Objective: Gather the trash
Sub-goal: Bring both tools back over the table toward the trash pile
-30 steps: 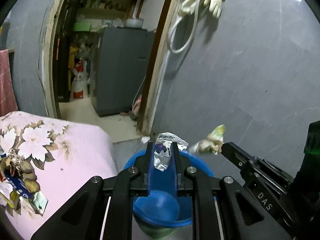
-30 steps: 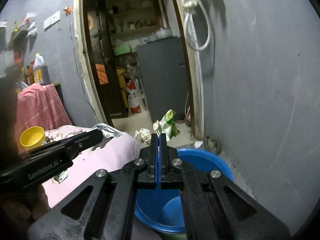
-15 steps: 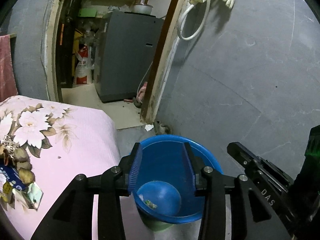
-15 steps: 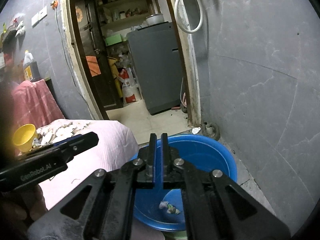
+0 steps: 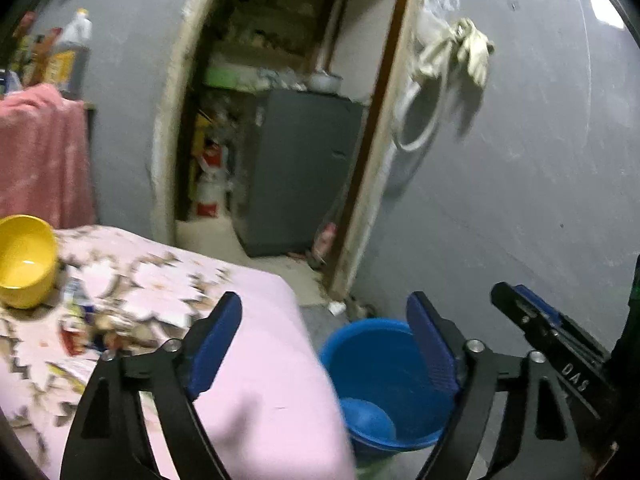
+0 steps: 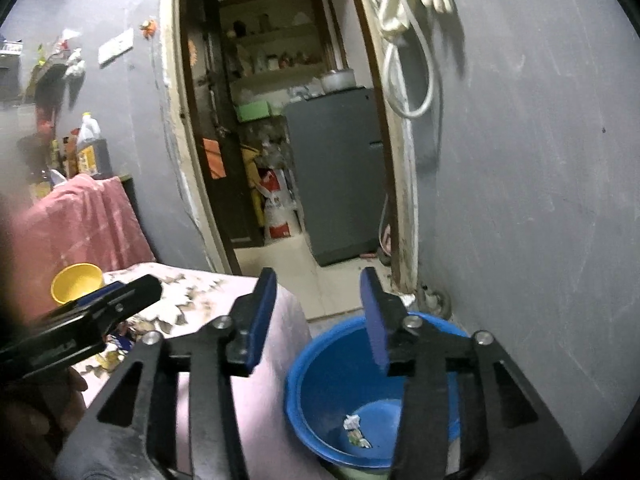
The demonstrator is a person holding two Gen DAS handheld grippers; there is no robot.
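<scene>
The left tongs [image 5: 324, 344] stood released, their blue pads spread wide with nothing between them; the jaws had just been opening. They pointed slightly downward, one pad over the edge of the pink flowered bed [image 5: 256, 380], the other over the blue bucket [image 5: 384, 356]. The right tongs [image 6: 320, 316] were likewise released and empty, jaws just opened, tilted down above the bucket's rim nearest the bed. Each pair showed at the side of the other's view.

The bucket [image 6: 316, 384] stood on the floor, touching or just beside the bed's corner and close to the grey wall. Crumpled bits of trash [image 6: 354, 430] lay at the bucket's bottom. More scraps [image 5: 80, 328] lay on the bed, well away from the bucket, near a yellow bowl [image 5: 24, 260].

Beyond the bucket a doorway opened onto a grey fridge [image 6: 336, 168]. Pale gloves [image 5: 468, 48] and a looped hose [image 6: 416, 64] hung on the wall above the bucket. A pink towel [image 6: 76, 220] hung past the bowl.
</scene>
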